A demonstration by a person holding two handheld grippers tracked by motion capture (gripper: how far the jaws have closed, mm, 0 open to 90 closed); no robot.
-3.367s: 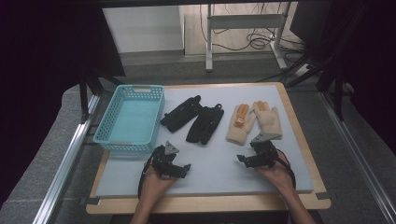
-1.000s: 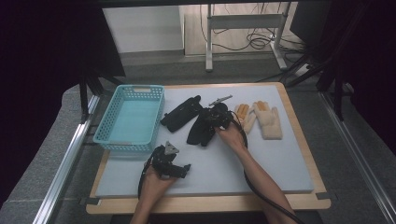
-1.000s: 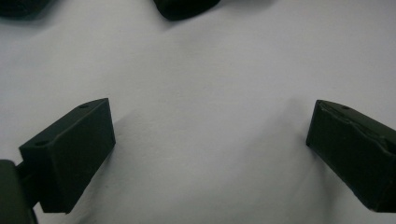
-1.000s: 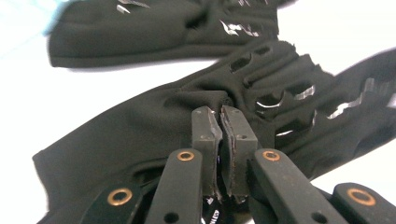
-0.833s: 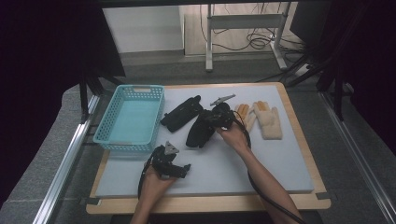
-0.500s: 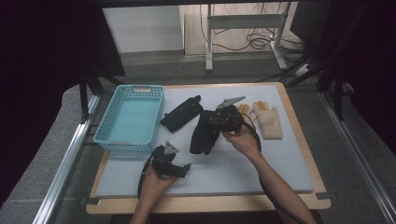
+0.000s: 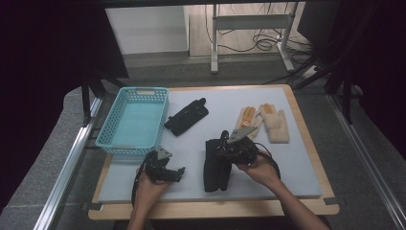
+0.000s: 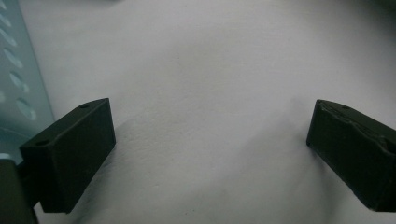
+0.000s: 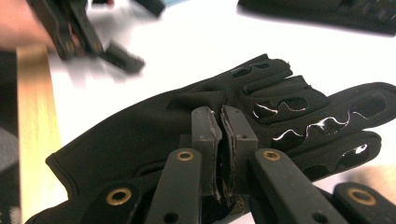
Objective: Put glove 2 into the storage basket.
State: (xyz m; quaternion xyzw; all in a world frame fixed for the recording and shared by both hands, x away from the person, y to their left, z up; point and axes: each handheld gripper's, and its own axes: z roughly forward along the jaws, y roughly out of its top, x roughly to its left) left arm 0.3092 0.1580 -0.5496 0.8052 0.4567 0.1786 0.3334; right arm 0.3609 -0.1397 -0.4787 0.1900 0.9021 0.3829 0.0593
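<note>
The right tool has its jaws pressed together on a pinch of fabric of the black glove, which lies on the near middle of the surface, mostly to the near left of the tool. In the right gripper view the right tool bites a fold near the middle of the black glove, the cuff towards the wooden edge at left and the fingers stretching right.

The glove is dark, soft cloth with glossy wavy grip marks along its fingers.

The left tool rests near the left front of the surface, just near of the blue basket; in its own view the left tool is spread wide over bare surface.

A second black glove lies farther off beside the basket, and a pair of tan gloves sits to the far right.

How much fabric is caught cannot be made out; the jaws hide it. The other tool in the right gripper view is blurred.
</note>
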